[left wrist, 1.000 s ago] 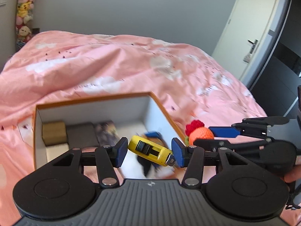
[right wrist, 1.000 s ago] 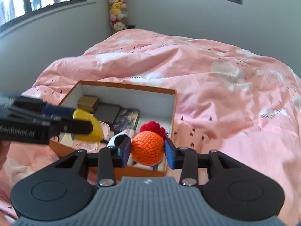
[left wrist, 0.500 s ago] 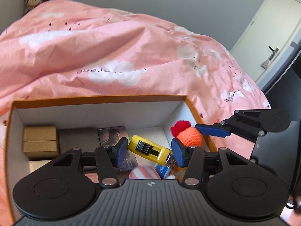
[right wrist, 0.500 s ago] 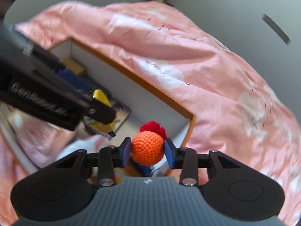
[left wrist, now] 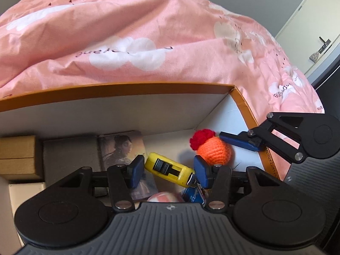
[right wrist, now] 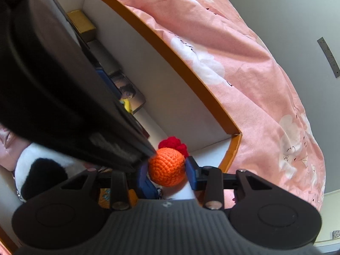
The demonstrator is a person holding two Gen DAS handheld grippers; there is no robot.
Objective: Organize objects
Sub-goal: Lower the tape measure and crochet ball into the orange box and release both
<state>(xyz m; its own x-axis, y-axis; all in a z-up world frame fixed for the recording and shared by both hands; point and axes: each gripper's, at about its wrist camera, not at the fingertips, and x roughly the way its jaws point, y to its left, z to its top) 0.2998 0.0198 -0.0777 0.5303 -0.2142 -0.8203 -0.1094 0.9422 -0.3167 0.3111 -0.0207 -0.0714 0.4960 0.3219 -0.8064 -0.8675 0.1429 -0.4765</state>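
My left gripper point(left wrist: 169, 171) is shut on a yellow tape measure point(left wrist: 169, 169), held slanted between the blue pads inside the orange-rimmed white box point(left wrist: 119, 89). My right gripper point(right wrist: 166, 170) is shut on an orange crocheted ball with a red tuft point(right wrist: 166, 166), down in the box's right corner. In the left wrist view the same orange ball point(left wrist: 214, 149) hangs just right of the tape measure, with the right gripper's blue pad touching it. The left gripper's black body blocks the left half of the right wrist view.
Inside the box lie a brown carton point(left wrist: 18, 154), a grey case point(left wrist: 71, 157), a picture card point(left wrist: 125, 153), a pink-white ball point(left wrist: 163, 196) and a black-and-white plush point(right wrist: 40, 170). The box wall point(right wrist: 170, 89) stands close. Pink bedding point(left wrist: 148, 31) surrounds the box; a door point(left wrist: 318, 31) is at right.
Both grippers have dropped from above the box down into it, still holding their objects. The right gripper has rolled, so the box now runs diagonally in its view.
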